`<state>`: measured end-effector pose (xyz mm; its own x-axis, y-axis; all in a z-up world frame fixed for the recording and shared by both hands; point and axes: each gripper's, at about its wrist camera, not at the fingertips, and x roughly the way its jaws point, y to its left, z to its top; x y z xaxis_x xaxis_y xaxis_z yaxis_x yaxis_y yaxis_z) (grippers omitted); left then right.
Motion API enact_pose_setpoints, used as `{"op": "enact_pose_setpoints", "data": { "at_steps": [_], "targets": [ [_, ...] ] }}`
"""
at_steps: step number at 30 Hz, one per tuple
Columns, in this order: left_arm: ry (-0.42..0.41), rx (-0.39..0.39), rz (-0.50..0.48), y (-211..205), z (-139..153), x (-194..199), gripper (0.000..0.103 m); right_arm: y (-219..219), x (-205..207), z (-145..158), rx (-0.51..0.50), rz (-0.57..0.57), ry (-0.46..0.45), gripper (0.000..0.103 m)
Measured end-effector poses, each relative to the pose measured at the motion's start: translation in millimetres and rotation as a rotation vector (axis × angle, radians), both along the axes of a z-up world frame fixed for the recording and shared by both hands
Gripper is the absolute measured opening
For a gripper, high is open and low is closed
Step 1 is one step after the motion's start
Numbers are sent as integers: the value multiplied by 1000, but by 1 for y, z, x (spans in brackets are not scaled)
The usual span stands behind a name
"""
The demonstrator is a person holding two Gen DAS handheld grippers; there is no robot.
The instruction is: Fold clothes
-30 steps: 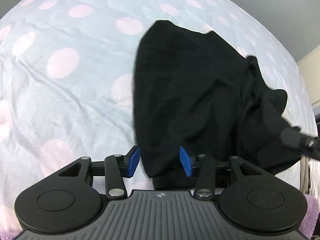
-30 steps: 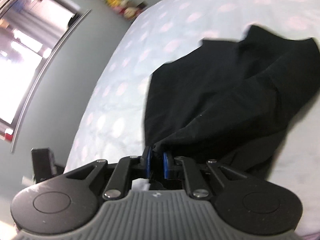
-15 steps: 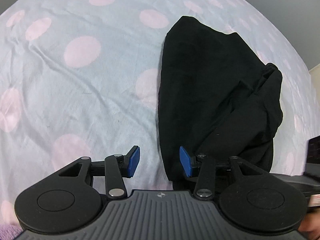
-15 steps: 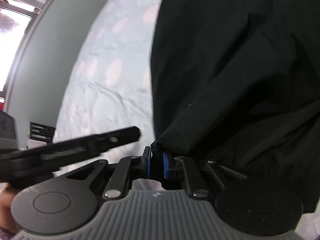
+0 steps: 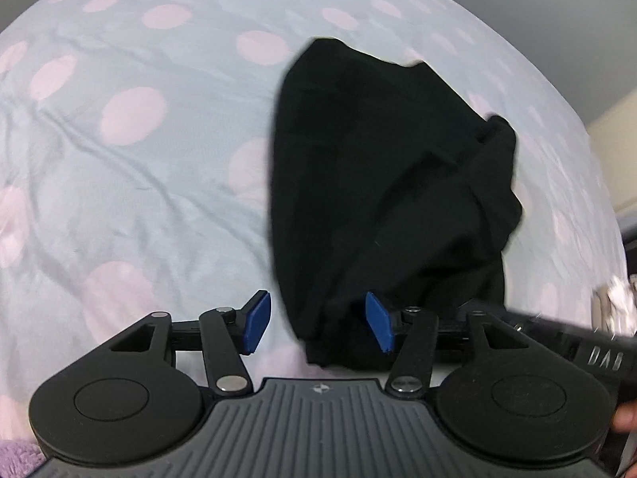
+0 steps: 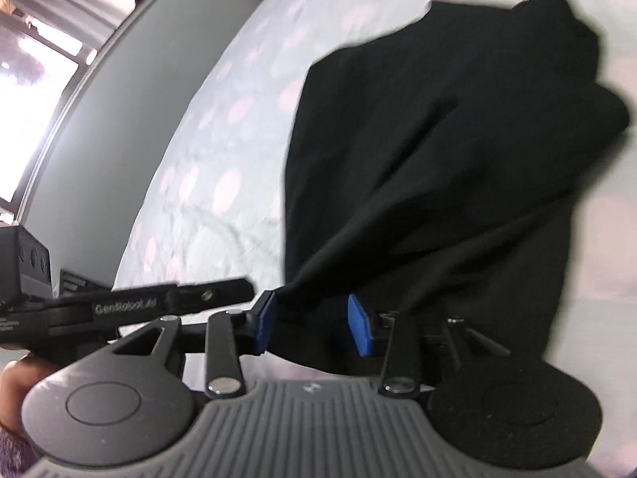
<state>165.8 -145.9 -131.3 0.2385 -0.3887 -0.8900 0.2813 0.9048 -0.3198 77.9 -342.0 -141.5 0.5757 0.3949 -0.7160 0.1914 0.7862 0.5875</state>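
Left wrist view: the left tongs (image 5: 318, 326) stand released, straddling the near end of the black garment (image 5: 382, 183) lying on the dotted bedsheet (image 5: 131, 167). Close squarely on that edge.

Right wrist view: the right tongs (image 6: 314, 324) are spread too, cloth (image 6: 438, 167) draped between. Smooth the rumpled far side before folding.

garment (image 5: 382, 183) on bedsheet (image 5: 139, 183) (right of centre)
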Motion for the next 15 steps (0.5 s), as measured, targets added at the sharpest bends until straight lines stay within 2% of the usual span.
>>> {"op": "enact_pose_setpoints", "data": {
  "at_steps": [3, 6, 10, 14, 15],
  "targets": [
    [13, 30, -26, -6, -6, -3, 52, -21, -27, 5, -72, -64, 4, 44],
    [22, 48, -27, -9, -15, -2, 52, -38, -45, -1, -88, -125, 25, 44],
    [21, 62, -20, -11, -27, 2, 32, -51, -56, -13, -89, -160, 57, 43],
    [43, 10, 9, -9, -34, 6, 15, -49, -50, -26, -96, -186, 88, 43],
    [47, -5, 19, -7, -36, 6, 15, -50, -53, -27, -98, -189, 89, 43]
  ]
}}
